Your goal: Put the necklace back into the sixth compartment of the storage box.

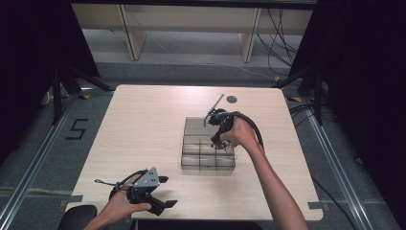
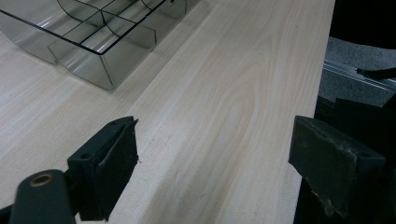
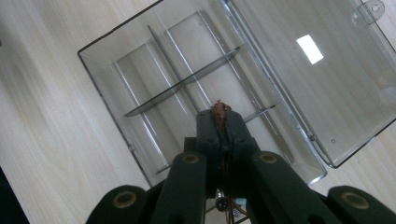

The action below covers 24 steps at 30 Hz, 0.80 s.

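The right gripper [image 3: 223, 114] hangs over the clear plastic box [image 1: 208, 148], which sits right of the table's [image 1: 143, 124] middle, its jaws clamped together on a small reddish-brown thing [image 3: 220, 111] whose tip pokes out between the pads; what it is cannot be told. It looks light, thin and rather limp, so it should be gripped near its middle and let go low over a compartment, or it may catch on a partition. The box is hard, glossy and see-through, with thin curved partitions and a hinged lid [image 3: 327, 70] lying open flat; it would slide easily on the smooth pale wood. The left gripper [image 1: 163, 191] rests near the table's front edge, its matt black jaws wide apart around nothing.
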Each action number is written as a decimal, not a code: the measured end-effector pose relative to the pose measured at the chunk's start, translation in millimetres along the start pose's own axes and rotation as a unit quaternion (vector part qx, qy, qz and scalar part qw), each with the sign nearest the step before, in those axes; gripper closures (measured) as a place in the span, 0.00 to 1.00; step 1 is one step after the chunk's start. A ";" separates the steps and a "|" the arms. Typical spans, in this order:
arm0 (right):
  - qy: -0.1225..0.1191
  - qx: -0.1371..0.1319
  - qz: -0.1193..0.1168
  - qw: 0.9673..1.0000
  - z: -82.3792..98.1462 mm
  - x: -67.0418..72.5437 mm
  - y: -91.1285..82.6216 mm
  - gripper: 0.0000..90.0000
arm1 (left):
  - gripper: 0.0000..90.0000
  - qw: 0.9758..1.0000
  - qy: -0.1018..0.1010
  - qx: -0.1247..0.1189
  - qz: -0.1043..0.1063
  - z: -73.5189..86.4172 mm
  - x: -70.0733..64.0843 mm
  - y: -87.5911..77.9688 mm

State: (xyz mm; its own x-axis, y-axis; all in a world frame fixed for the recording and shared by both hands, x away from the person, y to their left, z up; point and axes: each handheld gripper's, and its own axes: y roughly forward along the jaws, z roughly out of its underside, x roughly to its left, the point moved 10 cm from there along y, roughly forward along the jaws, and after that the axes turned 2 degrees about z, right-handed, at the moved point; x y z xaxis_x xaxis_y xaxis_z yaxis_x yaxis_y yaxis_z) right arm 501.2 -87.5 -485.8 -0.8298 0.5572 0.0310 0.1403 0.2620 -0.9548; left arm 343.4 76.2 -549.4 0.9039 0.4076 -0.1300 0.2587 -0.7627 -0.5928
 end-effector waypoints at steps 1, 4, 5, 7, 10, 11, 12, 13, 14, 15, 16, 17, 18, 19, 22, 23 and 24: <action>-0.004 -0.003 -0.001 1.000 -0.7 -3.3 1.1 0.97 | 0.17 1.000 0.005 0.005 -0.006 0.9 1.7 -0.8; 0.005 -0.004 -0.001 1.000 -0.8 -5.5 1.7 0.97 | 0.17 1.000 0.002 0.009 0.000 1.7 0.9 -0.7; 0.004 -0.004 0.000 1.000 -1.3 -7.3 2.2 0.97 | 0.17 1.000 0.005 0.004 -0.004 1.0 1.5 -0.3; 0.011 -0.003 -0.001 1.000 -0.9 -7.8 3.5 0.97 | 0.17 1.000 0.015 0.005 -0.004 0.6 2.2 -0.5; 0.014 0.003 0.003 1.000 -0.2 -9.0 4.2 0.97 | 0.17 1.000 0.015 0.005 -0.004 0.7 2.5 -0.6; 0.016 0.004 0.002 1.000 -0.1 -8.3 4.1 0.97 | 0.17 1.000 0.015 0.005 -0.004 0.7 2.5 -0.5; 0.009 0.001 -0.001 1.000 -0.8 -8.6 4.5 0.97 | 0.17 1.000 0.018 0.006 -0.002 0.6 2.5 -0.7; 0.014 0.004 0.000 1.000 -0.3 -8.1 4.4 0.97 | 0.17 1.000 0.003 0.008 0.000 1.5 1.0 -1.0; 0.016 0.007 0.002 1.000 0.5 -7.8 4.3 0.97 | 0.17 1.000 0.000 0.001 0.001 0.3 -0.1 -0.2; 0.011 0.005 0.000 1.000 0.3 -7.4 4.9 0.97 | 0.17 1.000 0.001 0.001 -0.004 0.2 0.4 -0.5; 0.009 0.006 -0.004 1.000 0.7 -4.9 3.8 0.97 | 0.17 1.000 0.005 0.006 -0.006 1.0 1.7 -1.0; 0.009 0.006 -0.004 1.000 0.7 -4.9 3.8 0.97 | 0.17 1.000 0.005 0.008 -0.001 1.4 1.2 -1.1; 0.002 0.006 -0.002 1.000 1.1 -4.9 3.3 0.97 | 0.17 1.000 0.005 0.009 0.000 1.6 1.1 -1.1; 0.008 0.007 -0.002 1.000 1.7 -3.1 2.8 0.97 | 0.17 1.000 0.005 0.009 0.000 1.5 1.0 -1.1; 0.003 0.010 -0.005 1.000 3.8 0.1 3.0 0.97 | 0.17 1.000 0.000 0.003 0.000 0.7 -0.3 -0.1; 0.002 0.012 -0.012 1.000 6.2 3.3 4.4 0.97 | 0.17 1.000 0.003 0.004 -0.001 0.8 0.2 -0.2; 0.002 0.012 -0.012 1.000 6.2 3.3 4.4 0.97 | 0.17 1.000 0.004 0.004 -0.006 0.9 1.1 -0.2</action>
State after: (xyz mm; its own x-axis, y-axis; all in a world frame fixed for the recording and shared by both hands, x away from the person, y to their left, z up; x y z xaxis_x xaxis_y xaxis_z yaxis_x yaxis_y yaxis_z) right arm 495.7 -89.4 -491.7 -0.8310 0.5535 0.0550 0.1073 0.2565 -0.9606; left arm 344.0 77.2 -550.2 0.9033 0.4126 -0.1173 0.2665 -0.7540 -0.6004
